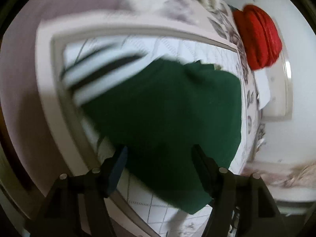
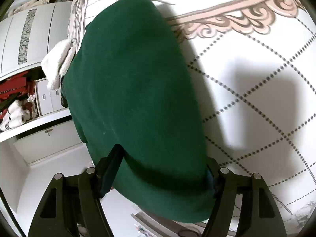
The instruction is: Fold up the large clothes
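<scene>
A dark green garment lies folded into a long block on the white quilted bedcover. In the blurred left wrist view my left gripper hangs over its near end, fingers wide apart, with only the cloth's surface showing between them. In the right wrist view the same green garment runs away from me along the bed's edge. My right gripper straddles its near end with the jaws wide. The cloth fills the gap and covers part of the right finger; no pinch shows.
A black-and-white striped garment lies beside the green one. A red bundle sits beyond the bed. A white cloth hangs at the bed's edge, with white cupboards and an open shelf of clothes to the left.
</scene>
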Action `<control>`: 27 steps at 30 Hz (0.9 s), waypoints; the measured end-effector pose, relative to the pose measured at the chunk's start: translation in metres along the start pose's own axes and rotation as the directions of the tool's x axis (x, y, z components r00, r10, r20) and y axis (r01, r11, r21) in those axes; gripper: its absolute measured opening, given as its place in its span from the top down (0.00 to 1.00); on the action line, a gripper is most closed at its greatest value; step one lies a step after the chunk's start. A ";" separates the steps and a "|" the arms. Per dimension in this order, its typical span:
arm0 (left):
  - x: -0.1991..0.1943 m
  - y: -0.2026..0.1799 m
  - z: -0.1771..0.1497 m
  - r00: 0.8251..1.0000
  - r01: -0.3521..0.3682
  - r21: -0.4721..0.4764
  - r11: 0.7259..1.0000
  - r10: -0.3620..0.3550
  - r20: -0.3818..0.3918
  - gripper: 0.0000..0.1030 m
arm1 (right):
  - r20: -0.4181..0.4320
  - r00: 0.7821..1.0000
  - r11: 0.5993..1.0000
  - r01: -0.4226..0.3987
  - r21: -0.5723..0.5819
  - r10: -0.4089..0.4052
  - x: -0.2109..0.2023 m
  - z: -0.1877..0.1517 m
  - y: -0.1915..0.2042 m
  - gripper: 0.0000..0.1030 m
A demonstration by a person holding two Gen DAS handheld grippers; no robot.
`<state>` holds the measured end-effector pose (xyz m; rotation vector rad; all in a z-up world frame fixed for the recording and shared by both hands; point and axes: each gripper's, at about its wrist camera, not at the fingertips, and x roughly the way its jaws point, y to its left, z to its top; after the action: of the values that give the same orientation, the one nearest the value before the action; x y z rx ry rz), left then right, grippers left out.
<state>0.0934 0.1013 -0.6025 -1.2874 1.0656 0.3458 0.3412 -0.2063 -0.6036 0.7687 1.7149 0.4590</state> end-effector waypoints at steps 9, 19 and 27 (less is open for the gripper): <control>0.042 0.014 0.011 0.992 0.121 -0.059 0.991 -0.118 0.055 0.23 | -0.050 0.985 0.984 -0.159 0.083 0.164 0.024 -0.010 -0.049 0.11; 0.036 -0.009 0.030 0.951 0.152 0.027 0.988 -0.154 0.269 0.65 | 0.011 0.952 0.947 -0.307 0.099 0.307 0.045 -0.008 -0.044 0.49; 0.010 -0.040 0.037 0.931 0.174 0.083 0.981 -0.192 0.310 0.75 | 0.104 0.939 0.945 -0.326 -0.020 0.327 -0.009 -0.016 -0.003 0.69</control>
<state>0.1442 0.1190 -0.5895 -1.2225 0.6725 0.3652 0.3267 -0.2135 -0.5946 1.0647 1.4917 0.6352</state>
